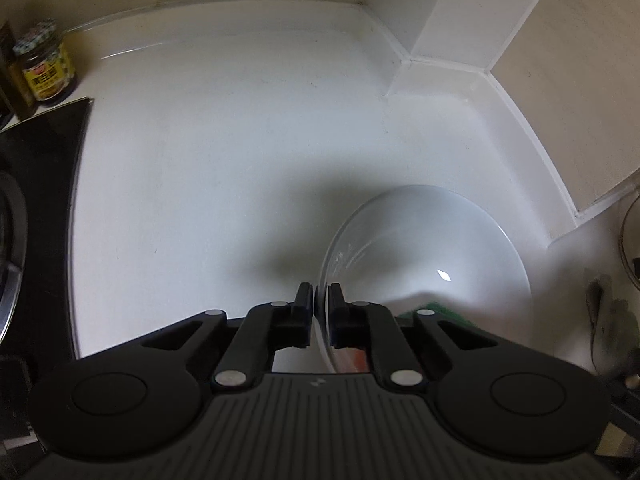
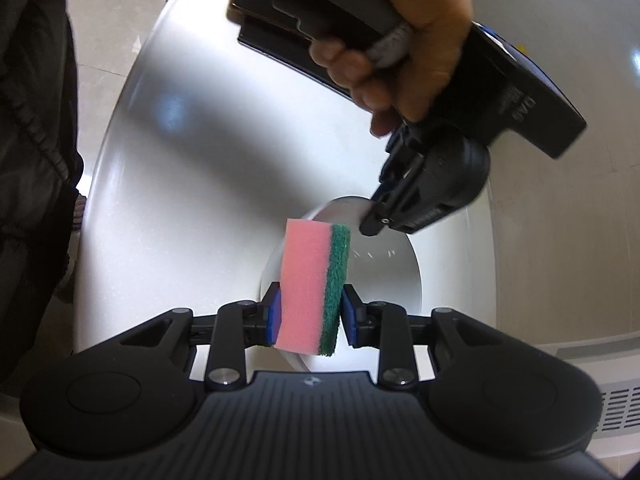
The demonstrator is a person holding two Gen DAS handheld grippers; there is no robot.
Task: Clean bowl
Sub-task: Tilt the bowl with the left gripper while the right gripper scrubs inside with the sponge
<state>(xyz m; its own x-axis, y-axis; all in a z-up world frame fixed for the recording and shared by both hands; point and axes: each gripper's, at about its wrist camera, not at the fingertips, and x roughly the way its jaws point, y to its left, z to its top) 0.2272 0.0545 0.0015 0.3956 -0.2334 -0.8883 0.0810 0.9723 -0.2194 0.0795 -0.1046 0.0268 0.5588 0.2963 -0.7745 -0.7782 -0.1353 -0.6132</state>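
A white bowl (image 1: pixel 432 248) is held above the white counter, its rim pinched between the fingers of my left gripper (image 1: pixel 320 300), which is shut on it. In the right wrist view the same bowl (image 2: pixel 384 264) sits behind a pink sponge with a green scouring side (image 2: pixel 314 286). My right gripper (image 2: pixel 308 312) is shut on that sponge, which stands upright at the bowl's opening. The left gripper (image 2: pixel 372 226) shows there from outside, gripped by a person's hand (image 2: pixel 408 40). A green corner of the sponge (image 1: pixel 434 310) peeks under the bowl in the left wrist view.
A white counter (image 1: pixel 224 152) runs to a tiled wall corner (image 1: pixel 404 56). A jar with a yellow label (image 1: pixel 46 68) and a black stovetop (image 1: pixel 40 152) lie at the left. A dark sleeve (image 2: pixel 32 120) fills the left of the right wrist view.
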